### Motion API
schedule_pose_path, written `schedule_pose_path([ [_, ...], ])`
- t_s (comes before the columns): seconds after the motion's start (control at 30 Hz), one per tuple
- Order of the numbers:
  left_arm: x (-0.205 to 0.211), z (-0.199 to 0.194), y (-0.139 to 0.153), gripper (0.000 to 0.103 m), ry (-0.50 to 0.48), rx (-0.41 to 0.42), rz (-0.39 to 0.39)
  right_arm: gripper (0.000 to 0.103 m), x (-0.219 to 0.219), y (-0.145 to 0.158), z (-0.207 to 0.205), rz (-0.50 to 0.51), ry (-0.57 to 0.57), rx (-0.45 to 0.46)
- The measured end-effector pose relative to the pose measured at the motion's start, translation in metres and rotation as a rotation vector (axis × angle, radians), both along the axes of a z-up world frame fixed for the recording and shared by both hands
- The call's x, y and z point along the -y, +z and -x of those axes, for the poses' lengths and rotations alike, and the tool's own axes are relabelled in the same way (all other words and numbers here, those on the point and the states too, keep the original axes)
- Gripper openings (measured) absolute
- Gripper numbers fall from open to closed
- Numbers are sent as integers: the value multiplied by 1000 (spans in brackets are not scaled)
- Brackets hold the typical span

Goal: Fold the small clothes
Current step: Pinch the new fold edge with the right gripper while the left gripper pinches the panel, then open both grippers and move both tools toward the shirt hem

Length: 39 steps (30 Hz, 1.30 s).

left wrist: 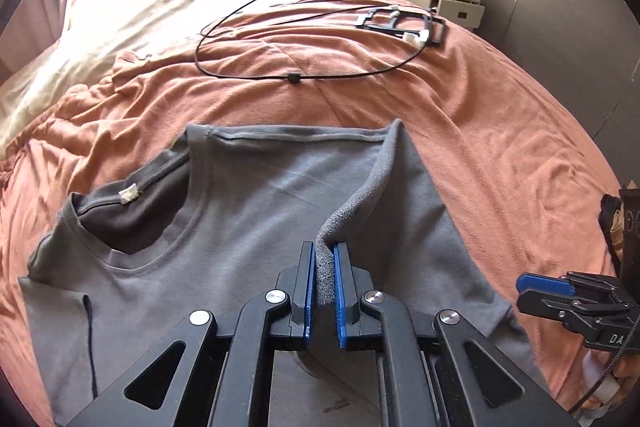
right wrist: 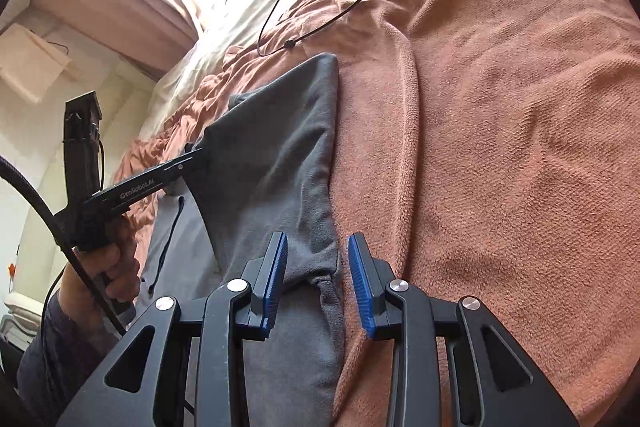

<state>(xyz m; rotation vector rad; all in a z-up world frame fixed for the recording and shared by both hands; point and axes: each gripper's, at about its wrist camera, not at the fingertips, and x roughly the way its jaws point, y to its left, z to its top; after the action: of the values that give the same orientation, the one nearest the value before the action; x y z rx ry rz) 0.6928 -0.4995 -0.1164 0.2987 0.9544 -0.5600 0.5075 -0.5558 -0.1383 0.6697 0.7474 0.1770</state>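
Left gripper point(left wrist: 324, 259): fingers point(left wrist: 307, 291) nearly closed, pinched on a raised fold of the grey T-shirt point(left wrist: 248, 211); cloth edge drawn up from the far right corner into the blue pads. Seen from the right wrist, the same gripper point(right wrist: 199, 155) gripped the lifted cloth at the shirt's left side, a hand point(right wrist: 102, 267) around its handle.

Right gripper point(right wrist: 318, 279): fingers point(right wrist: 276, 275) partly open, held nothing; the shirt's near right edge lay between and below them, not pressed by either pad. In the left wrist view, this gripper point(left wrist: 524, 287) hovered just beside the shirt's right edge.

Shirt spread on the orange blanket point(left wrist: 480, 131) of the bed, neckline to the left, a white tag inside the collar, right side turned up and over. Farther off on the blanket, a looped black cable point(left wrist: 248, 75).
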Motion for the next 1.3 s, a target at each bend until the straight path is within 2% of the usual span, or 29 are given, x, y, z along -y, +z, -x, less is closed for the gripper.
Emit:
schedule_pose_path([
  [0.17, -26, -31, -17, 12, 131, 1, -13, 31, -2, 2, 0, -5, 3, 7],
  [0.2, -30, -35, -23, 16, 154, -8, -13, 37, -2, 2, 1, -5, 2, 10],
  [0.23, -34, -39, -29, 19, 172, -21, -10, 48, -2, 2, 2, -4, -2, 15],
  [0.3, -40, -45, -39, 25, 182, -51, -3, 59, -1, 2, 2, -2, -12, 21],
  [0.33, -43, -46, -43, 27, 187, -62, -6, 59, -1, 2, 3, -1, -13, 24],
  [0.4, -47, -48, -49, 42, 192, -79, -2, 59, -3, 2, 2, 14, -8, 23],
  [0.43, -49, -48, -51, 44, 191, -81, 8, 59, -5, 2, 1, 26, -5, 23],
  [0.57, -55, -49, -54, 45, 194, -70, -4, 59, -20, 6, -4, 88, 23, 18],
  [0.7, -64, -50, -51, 45, 197, -73, 17, 59, -35, 9, -15, 150, 36, 9],
  [0.77, -68, -47, -49, 45, 186, -78, 19, 53, -40, 9, -19, 174, 34, -3],
  [0.83, -69, -45, -47, 45, 172, -75, 15, 39, -43, 6, -25, 182, 37, -24],
  [0.87, -70, -44, -46, 45, 164, -75, 13, 36, -45, 4, -27, 179, 40, -37],
  [0.93, -71, -42, -45, 45, 153, -76, 8, 20, -49, 0, -32, 191, 50, -67],
  [1.03, -73, -38, -44, 45, 144, -76, 8, 6, -53, 2, -32, 232, 46, -76],
  [1.17, -72, -35, -44, 45, 130, -78, 1, 4, -44, 6, -26, 232, 9, -69],
  [1.3, -71, -31, -44, 45, 126, -85, 8, 4, -40, -1, -24, 197, 20, -84],
])
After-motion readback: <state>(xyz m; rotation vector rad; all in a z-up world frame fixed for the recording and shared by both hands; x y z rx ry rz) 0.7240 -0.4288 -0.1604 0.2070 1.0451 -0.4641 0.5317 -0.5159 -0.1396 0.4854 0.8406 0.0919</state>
